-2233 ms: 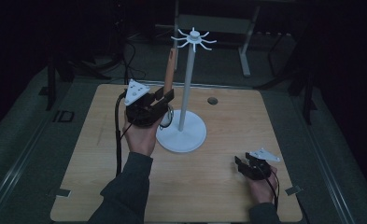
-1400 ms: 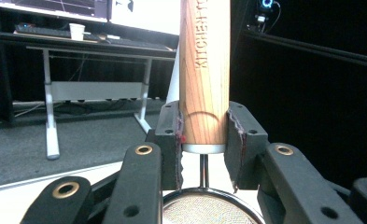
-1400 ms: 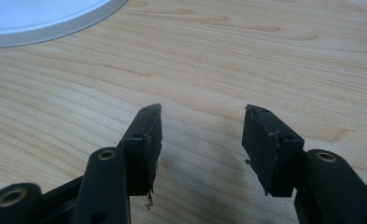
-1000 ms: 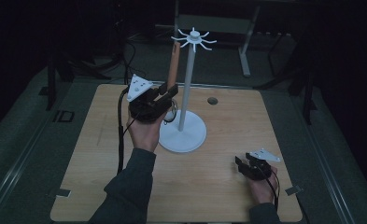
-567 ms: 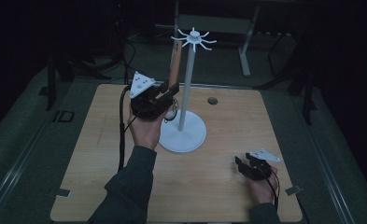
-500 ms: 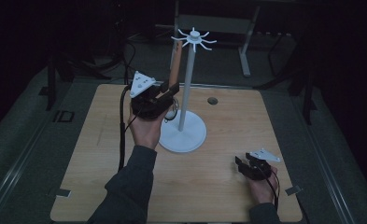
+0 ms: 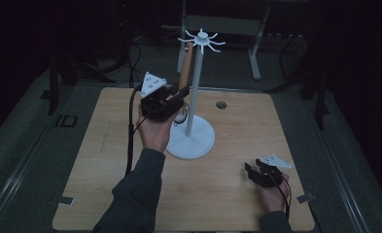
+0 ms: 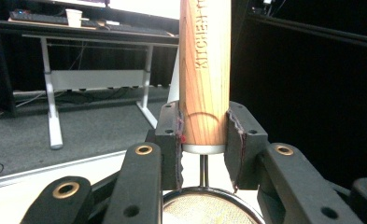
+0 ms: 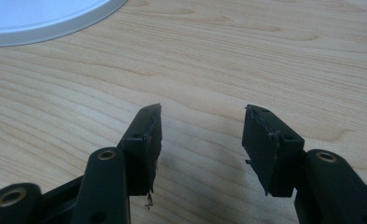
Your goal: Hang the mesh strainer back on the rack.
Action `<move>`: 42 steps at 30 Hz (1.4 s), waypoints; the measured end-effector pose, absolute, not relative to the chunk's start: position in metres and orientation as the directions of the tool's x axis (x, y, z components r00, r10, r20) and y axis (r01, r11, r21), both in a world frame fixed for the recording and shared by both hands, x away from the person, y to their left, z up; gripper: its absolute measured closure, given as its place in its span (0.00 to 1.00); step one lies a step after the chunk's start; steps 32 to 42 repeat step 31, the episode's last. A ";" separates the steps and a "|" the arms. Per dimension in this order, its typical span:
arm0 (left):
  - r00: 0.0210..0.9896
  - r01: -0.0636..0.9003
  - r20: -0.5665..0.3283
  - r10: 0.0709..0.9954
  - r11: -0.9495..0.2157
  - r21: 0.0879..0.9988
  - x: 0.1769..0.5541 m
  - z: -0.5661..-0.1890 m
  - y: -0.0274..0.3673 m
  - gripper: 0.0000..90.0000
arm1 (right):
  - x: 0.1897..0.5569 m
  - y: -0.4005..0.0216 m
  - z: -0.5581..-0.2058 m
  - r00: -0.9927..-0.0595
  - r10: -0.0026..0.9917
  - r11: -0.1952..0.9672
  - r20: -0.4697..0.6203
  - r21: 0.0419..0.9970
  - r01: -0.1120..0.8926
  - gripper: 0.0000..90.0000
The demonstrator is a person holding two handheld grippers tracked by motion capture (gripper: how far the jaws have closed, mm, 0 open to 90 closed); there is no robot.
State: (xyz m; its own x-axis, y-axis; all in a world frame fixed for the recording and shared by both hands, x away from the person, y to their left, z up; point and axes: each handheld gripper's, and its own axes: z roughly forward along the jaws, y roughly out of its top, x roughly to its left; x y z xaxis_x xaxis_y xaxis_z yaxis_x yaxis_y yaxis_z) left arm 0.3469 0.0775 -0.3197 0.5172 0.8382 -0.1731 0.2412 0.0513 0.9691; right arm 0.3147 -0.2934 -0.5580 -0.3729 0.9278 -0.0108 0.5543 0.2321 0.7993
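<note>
Strainer handle [image 8: 204, 70], made of wood with "KITCHEN" burned into it, stands almost upright in the left claw [image 8: 203, 135]. Both black pads squeeze the handle's low end from each side. Just under the pads sits a silver ring, then a thin wire, then the round mesh bowl [image 8: 209, 210] of the strainer, close to the camera.

From the high view, the handle [image 7: 185, 65] pokes up just beside the thin pole of a white hanging stand [image 7: 194, 92]. Its top end is near the little hooks that spread out like a star at the top of the stand [image 7: 201, 39]. The pole is right next to the handle, so it is a tight spot. The stand's round white base [image 7: 198, 143] sits on the wooden tabletop [image 7: 101, 160]. A small dark hole [image 7: 221, 104] is in the tabletop behind the stand.

The left hand [image 7: 154, 131] is lifted above the tabletop, palm up under the left claw [image 7: 171, 99], with the dark sleeve [image 7: 135, 194] coming in from the bottom. A black cable [image 7: 130, 131] hangs down from it.

The right claw [image 7: 251, 171] lies low by the near right edge, well apart from the stand. In the right gripper view its two jaws are spread wide with bare wood between them [image 9: 202, 126], and an edge of the white base [image 9: 45, 18] shows in the far corner.
</note>
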 end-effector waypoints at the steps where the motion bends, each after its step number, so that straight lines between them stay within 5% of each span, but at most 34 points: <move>1: 0.517 0.240 -0.170 0.839 0.049 0.970 0.348 -0.320 0.077 0.77 | 0.315 -0.293 -0.558 -0.373 0.928 0.232 -0.011 0.799 0.554 0.52; 13: 0.495 0.263 -0.168 0.853 0.037 0.964 0.351 -0.323 0.075 0.76 | 0.315 -0.294 -0.558 -0.373 0.928 0.233 -0.012 0.800 0.553 0.52; 22: 0.497 0.243 -0.186 0.847 0.070 0.967 0.347 -0.323 0.082 0.62 | 0.315 -0.294 -0.558 -0.372 0.928 0.233 -0.013 0.799 0.554 0.51; 42: 0.493 0.250 -0.219 0.842 0.104 0.963 0.342 -0.327 0.091 0.60 | 0.315 -0.294 -0.558 -0.369 0.929 0.233 -0.014 0.799 0.554 0.51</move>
